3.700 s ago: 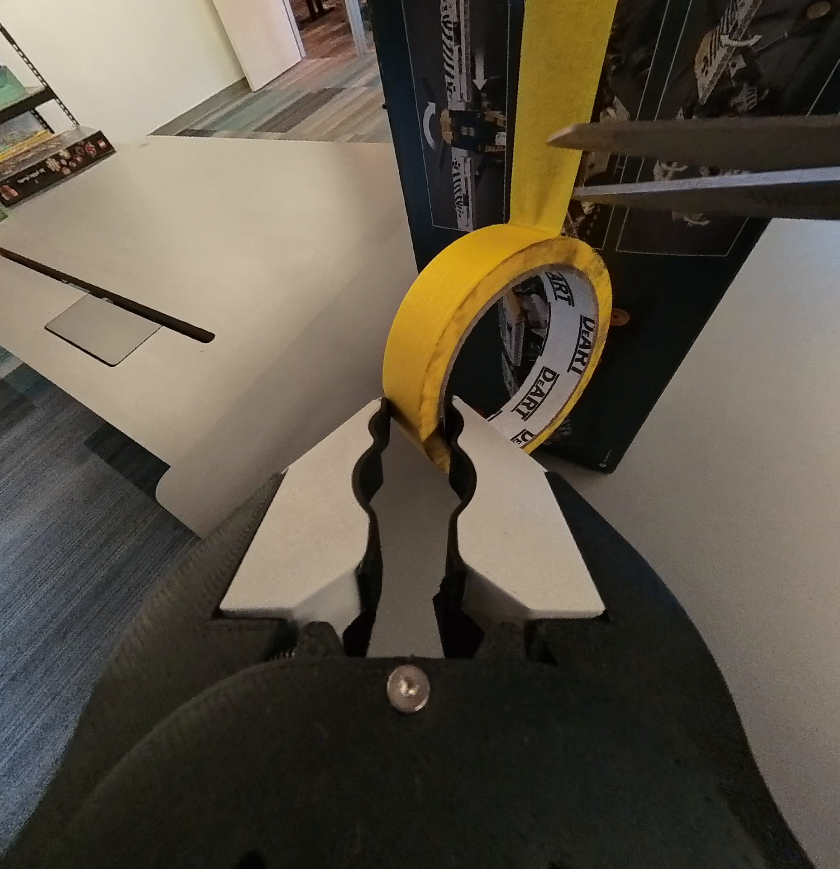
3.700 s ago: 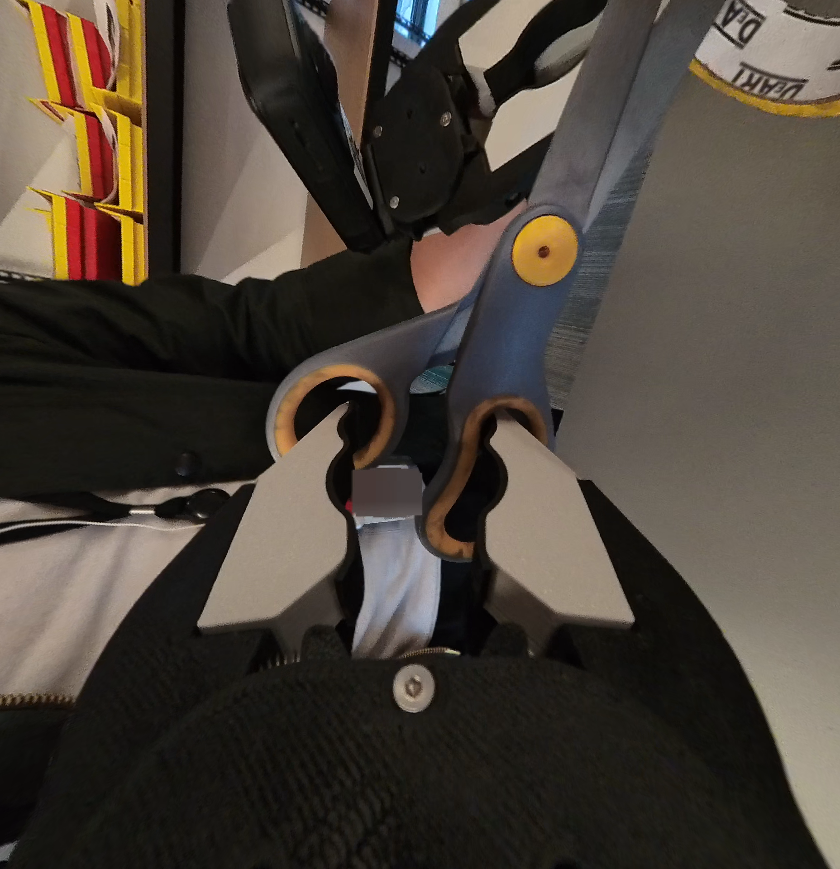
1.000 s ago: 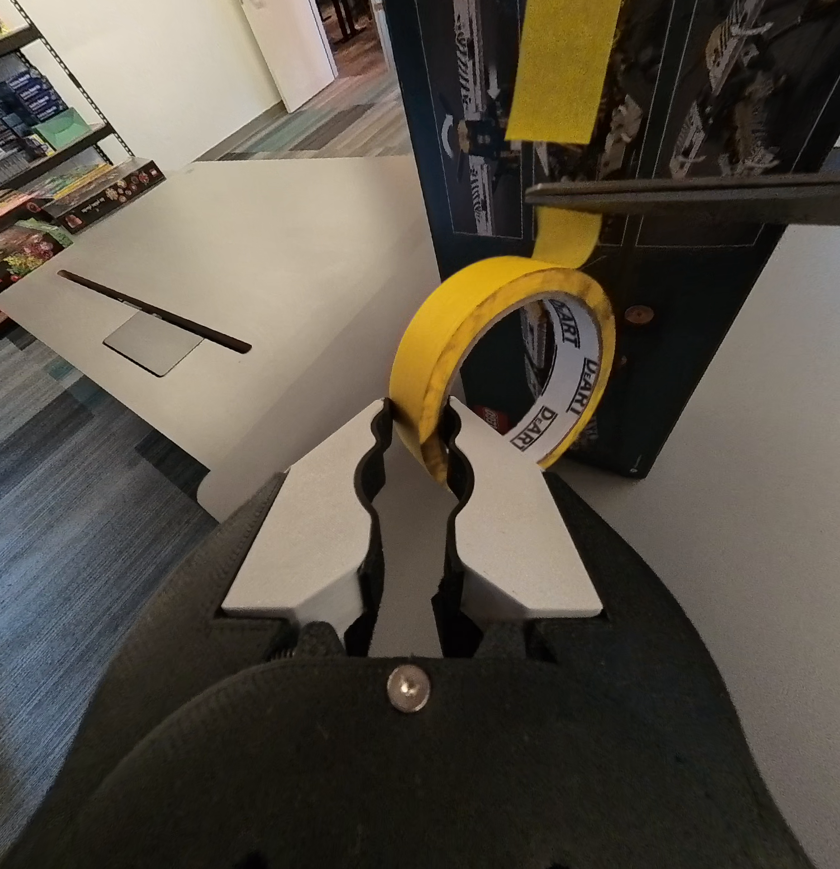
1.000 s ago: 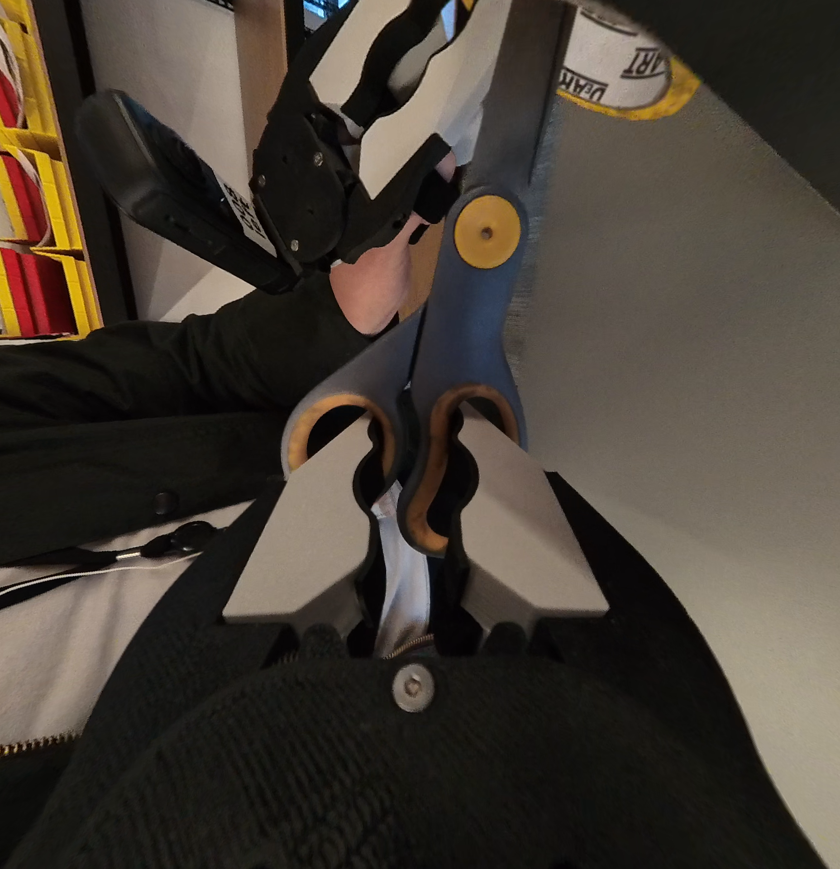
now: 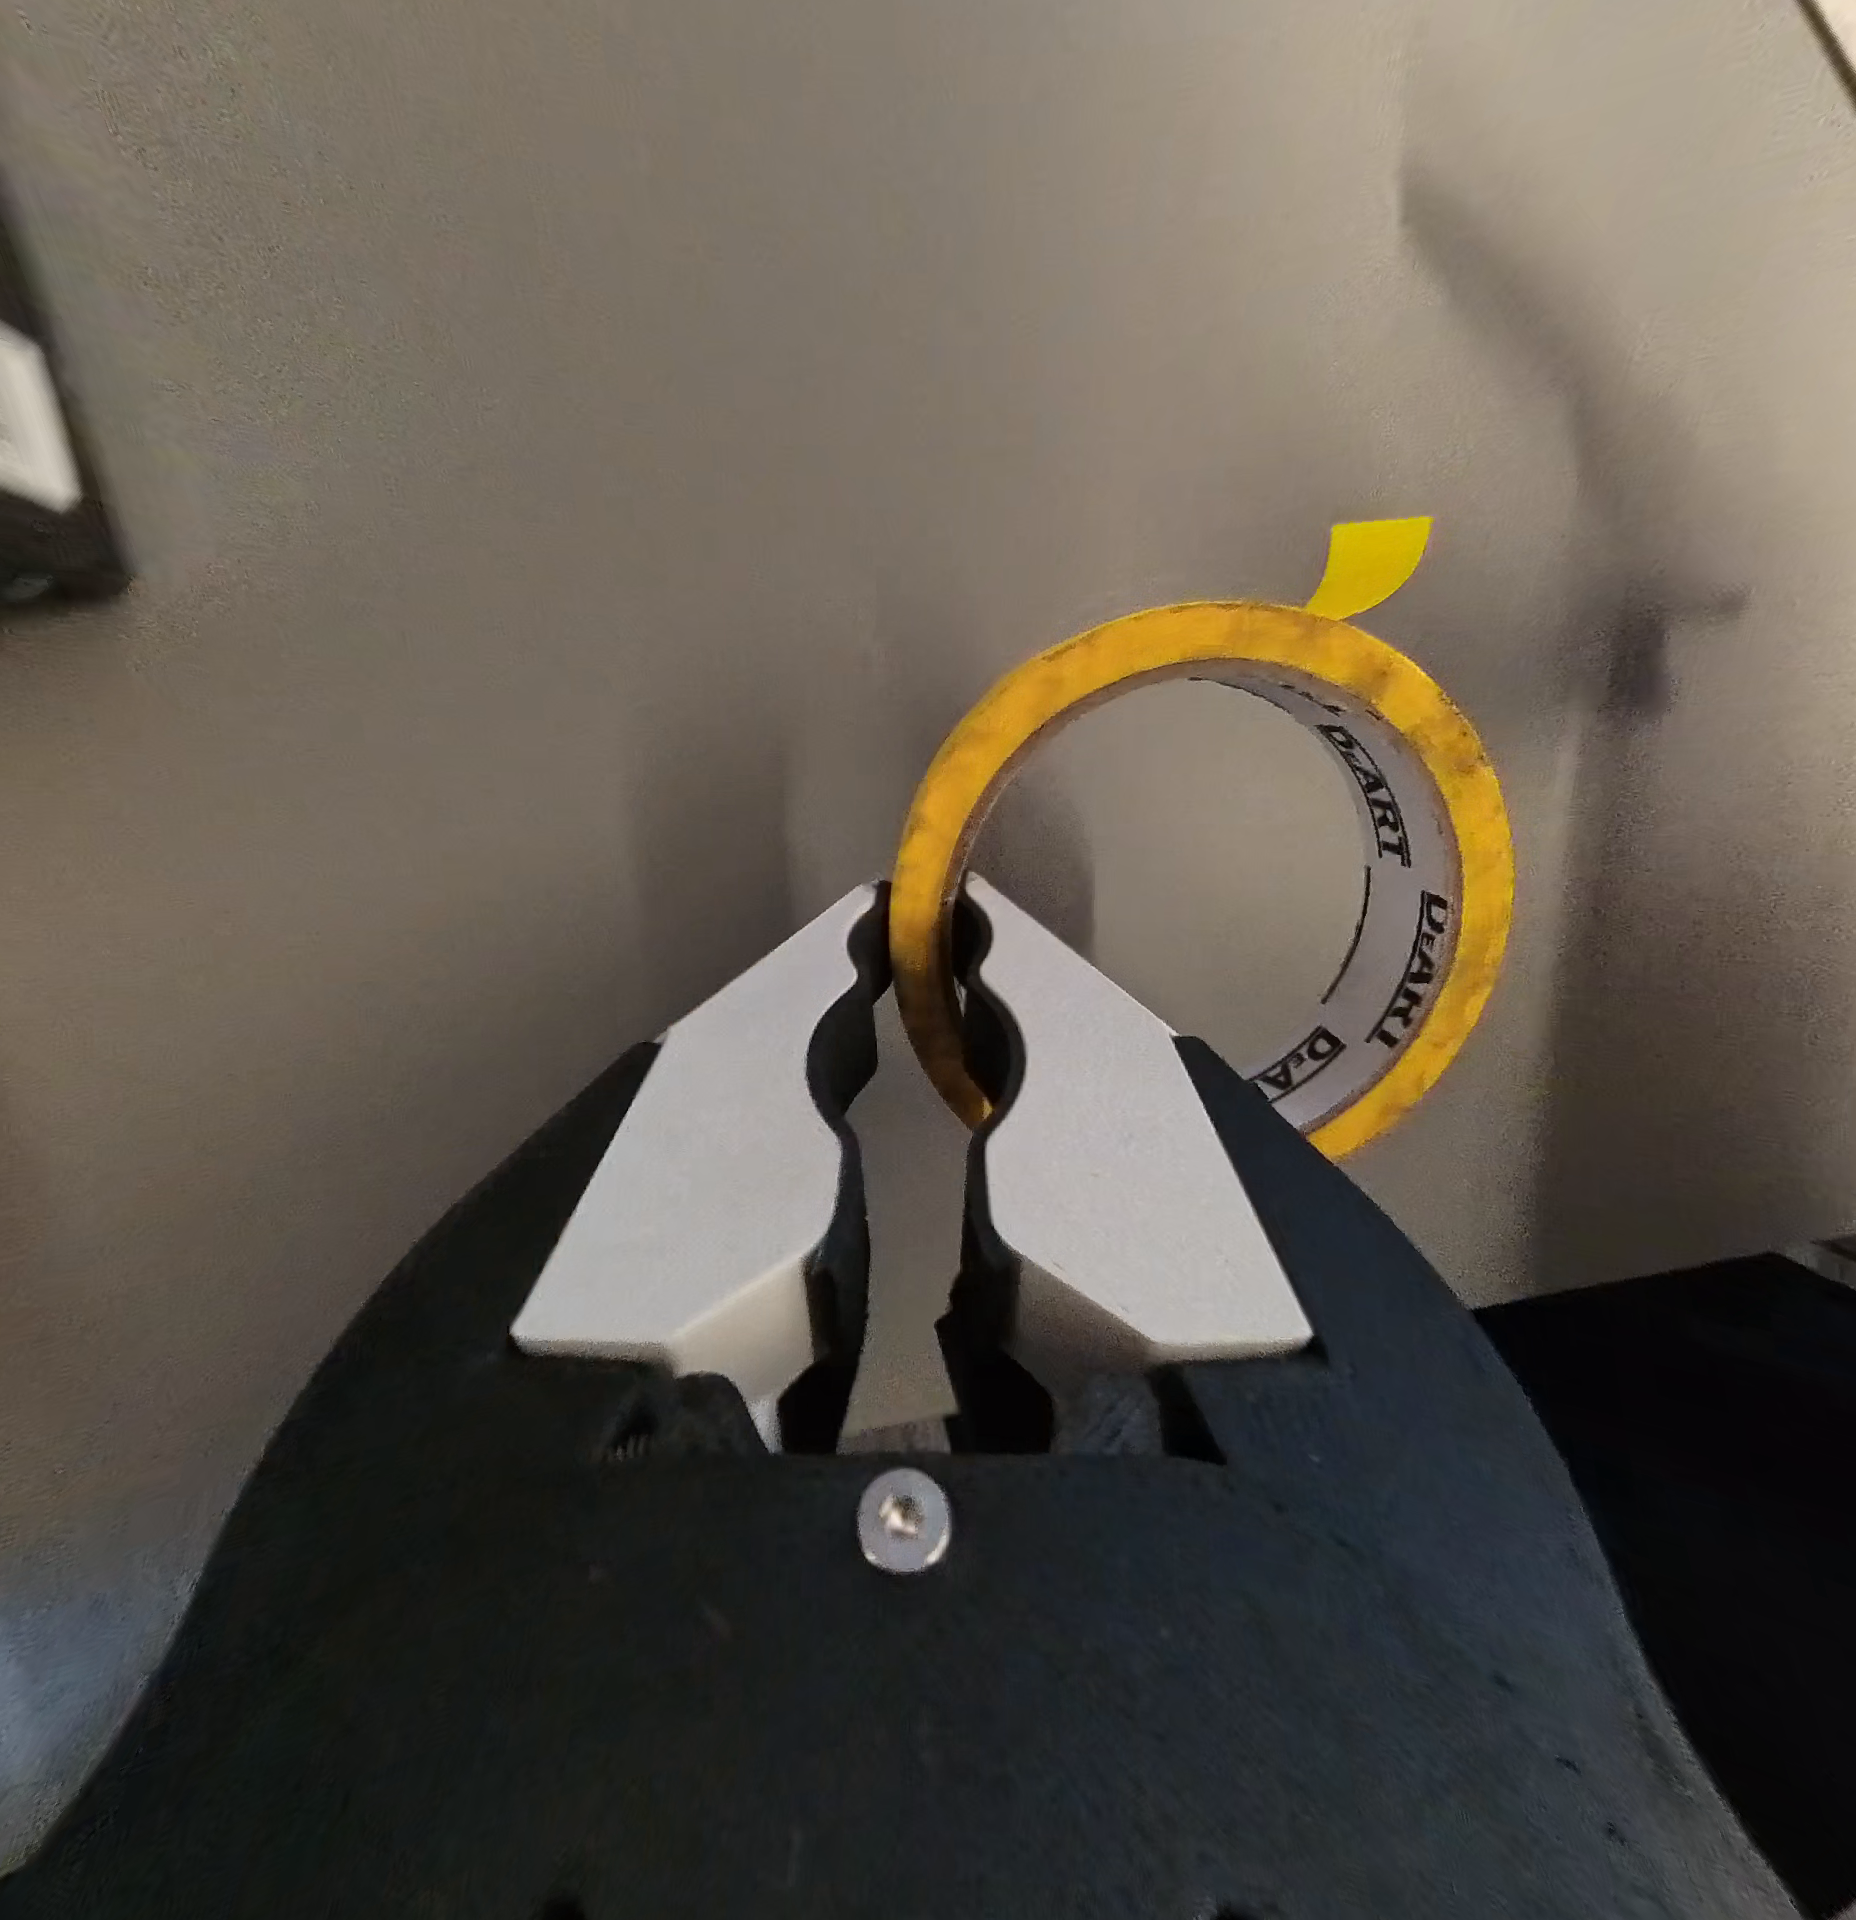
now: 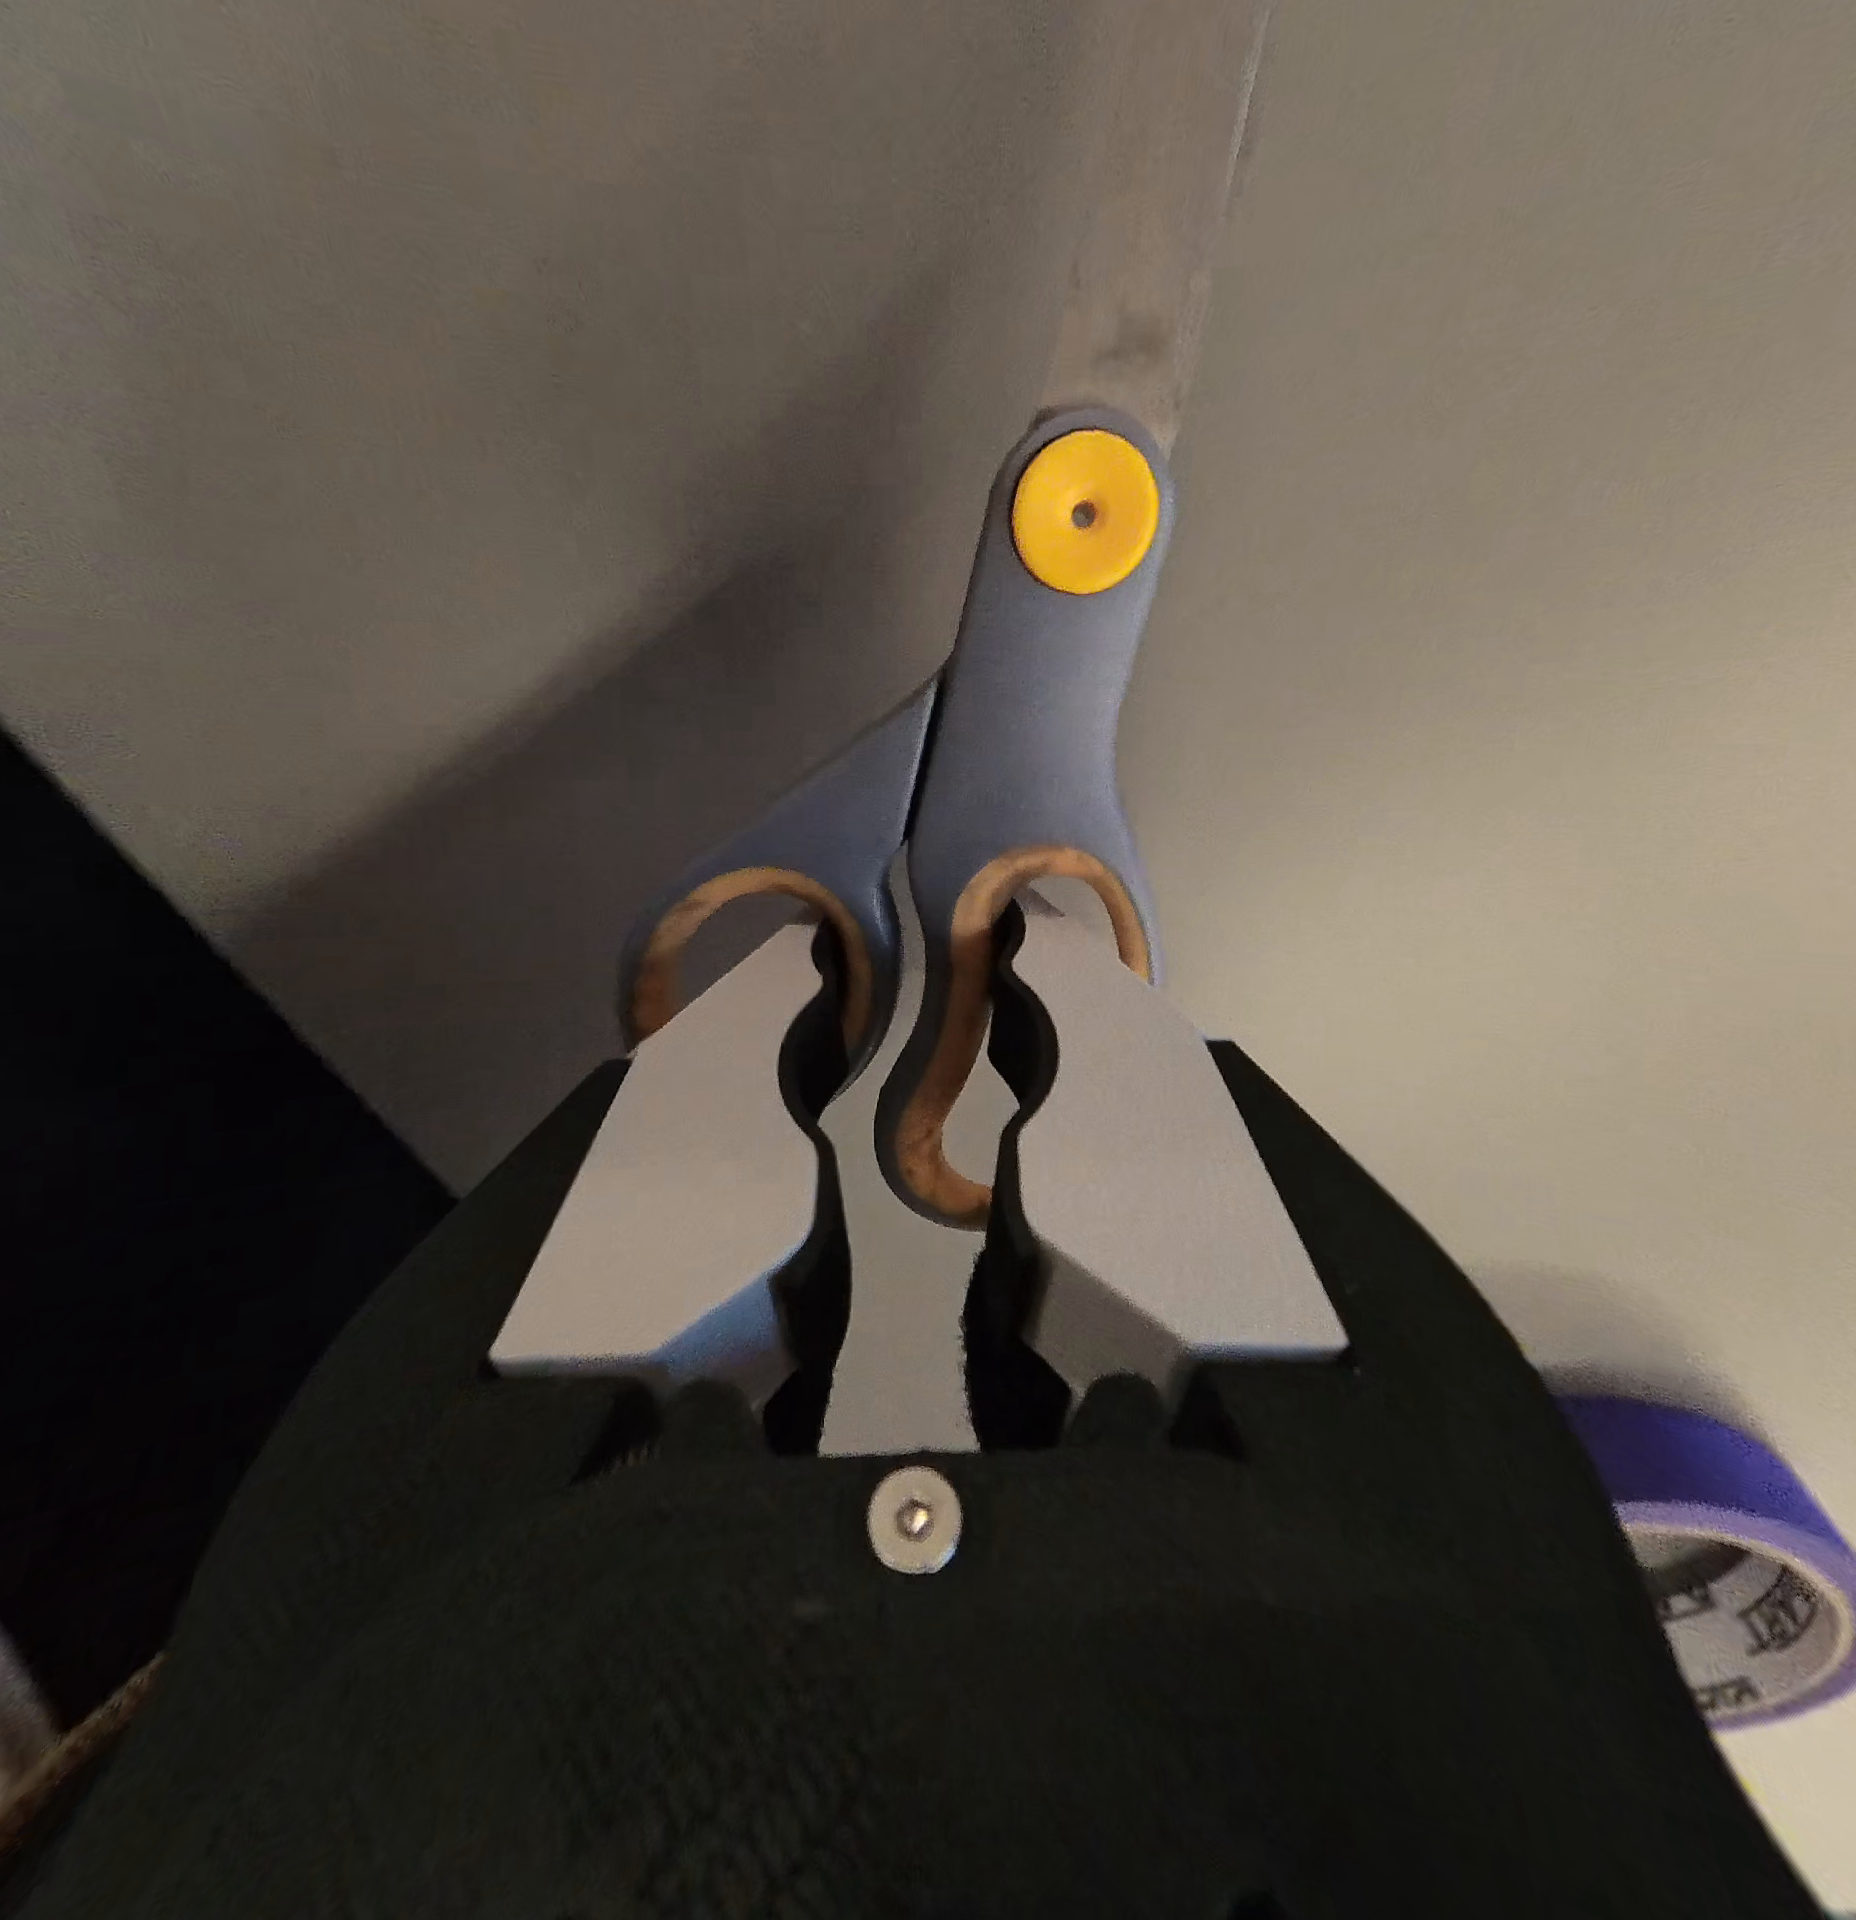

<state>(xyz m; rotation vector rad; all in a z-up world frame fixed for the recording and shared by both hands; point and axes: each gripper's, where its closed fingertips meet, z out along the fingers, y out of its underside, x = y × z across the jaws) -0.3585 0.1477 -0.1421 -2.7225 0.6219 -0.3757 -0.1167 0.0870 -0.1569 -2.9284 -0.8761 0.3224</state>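
My left gripper (image 5: 922, 914) is shut on the rim of a yellow tape roll (image 5: 1464, 821) with a white printed core. It holds the roll upright over the grey table (image 5: 591, 416). A short cut tab of tape (image 5: 1371, 566) sticks up from the roll's top. My right gripper (image 6: 919, 940) has its fingers through the handle loops of grey-blue scissors (image 6: 1038, 707) with an orange pivot (image 6: 1083, 512). The handles are squeezed together and the blades (image 6: 1142, 281) are closed, pointing away over the table.
A blue-purple tape roll (image 6: 1734, 1558) lies on the table at the lower right of the right wrist view. A corner of a dark printed box (image 5: 20, 468) shows at the left edge of the left wrist view. A dark mass (image 6: 124, 1039) fills the right wrist view's lower left. My right fingertips sit around 25 centimetres from my left ones.
The scissors closed and cut the yellow strip, leaving a short tab on the roll. Both grippers swung away from the box and now face the table top.
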